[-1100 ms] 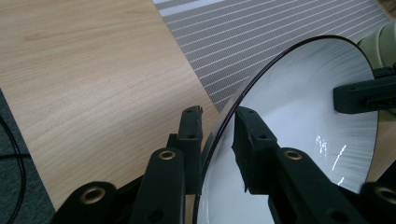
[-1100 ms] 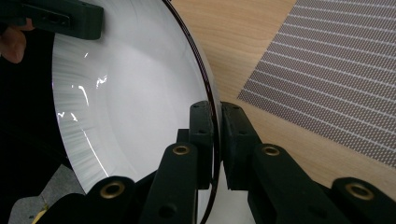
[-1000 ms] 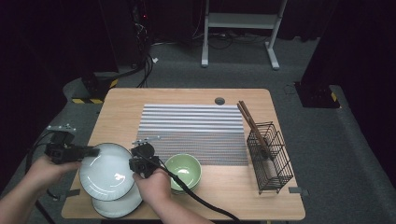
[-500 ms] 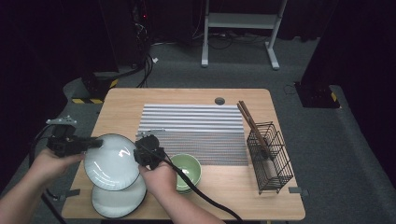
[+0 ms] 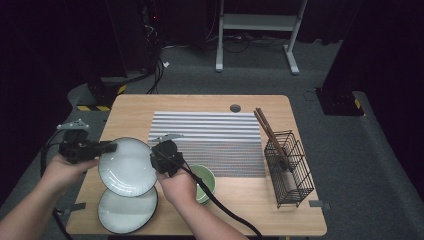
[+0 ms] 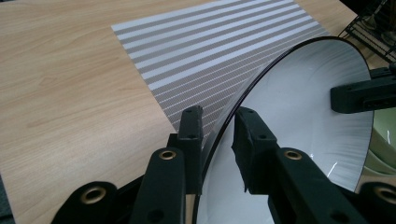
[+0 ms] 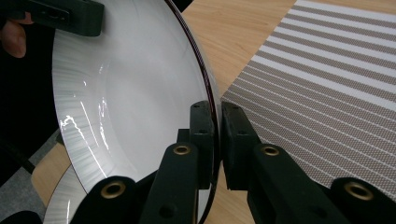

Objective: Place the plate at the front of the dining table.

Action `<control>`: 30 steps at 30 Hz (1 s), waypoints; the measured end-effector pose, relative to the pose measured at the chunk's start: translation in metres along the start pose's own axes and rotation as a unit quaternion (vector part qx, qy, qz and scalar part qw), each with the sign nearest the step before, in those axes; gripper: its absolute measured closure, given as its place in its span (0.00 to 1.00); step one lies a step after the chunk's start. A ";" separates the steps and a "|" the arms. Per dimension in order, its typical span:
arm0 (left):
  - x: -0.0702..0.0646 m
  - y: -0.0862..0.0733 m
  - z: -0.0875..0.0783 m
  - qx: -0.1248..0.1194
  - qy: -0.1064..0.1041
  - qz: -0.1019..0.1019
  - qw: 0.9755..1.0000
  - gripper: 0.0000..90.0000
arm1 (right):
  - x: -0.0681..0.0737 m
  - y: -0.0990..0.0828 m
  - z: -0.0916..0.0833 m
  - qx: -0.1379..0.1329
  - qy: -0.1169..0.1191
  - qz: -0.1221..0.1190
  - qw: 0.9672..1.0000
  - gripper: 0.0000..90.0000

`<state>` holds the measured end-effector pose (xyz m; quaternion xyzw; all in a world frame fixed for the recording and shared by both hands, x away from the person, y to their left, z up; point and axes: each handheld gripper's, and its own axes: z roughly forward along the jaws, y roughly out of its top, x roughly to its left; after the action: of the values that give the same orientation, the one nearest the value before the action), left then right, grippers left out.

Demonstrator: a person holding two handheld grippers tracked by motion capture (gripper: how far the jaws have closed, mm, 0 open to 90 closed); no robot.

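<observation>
Two grippers' fingers clamp one white plate [image 5: 126, 165] by opposite rims (wire rack [image 5: 290, 167] holds chopsticks [image 5: 267, 131]).

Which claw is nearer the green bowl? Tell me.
Right. The right claw grips the raised plate at its right rim, just beside the green bowl. The left claw grips the plate's left rim, a whole plate farther away.
</observation>
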<state>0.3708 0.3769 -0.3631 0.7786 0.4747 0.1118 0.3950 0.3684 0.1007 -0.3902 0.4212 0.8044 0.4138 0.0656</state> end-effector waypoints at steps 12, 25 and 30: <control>-0.005 0.010 0.015 -0.035 0.002 0.007 0.999 0.81 | -0.016 0.010 -0.004 -0.012 -0.026 -0.030 0.999 0.93; -0.012 0.026 0.033 -0.067 -0.003 0.011 0.998 0.81 | -0.037 0.021 -0.016 -0.032 -0.048 -0.054 0.997 0.93; -0.016 0.030 0.044 -0.076 -0.002 0.016 0.997 0.81 | -0.046 0.024 -0.021 -0.040 -0.062 -0.069 0.995 0.93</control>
<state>0.4059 0.3346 -0.3675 0.7539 0.4517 0.1517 0.4524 0.4028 0.0616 -0.3706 0.3868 0.8085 0.4135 0.1605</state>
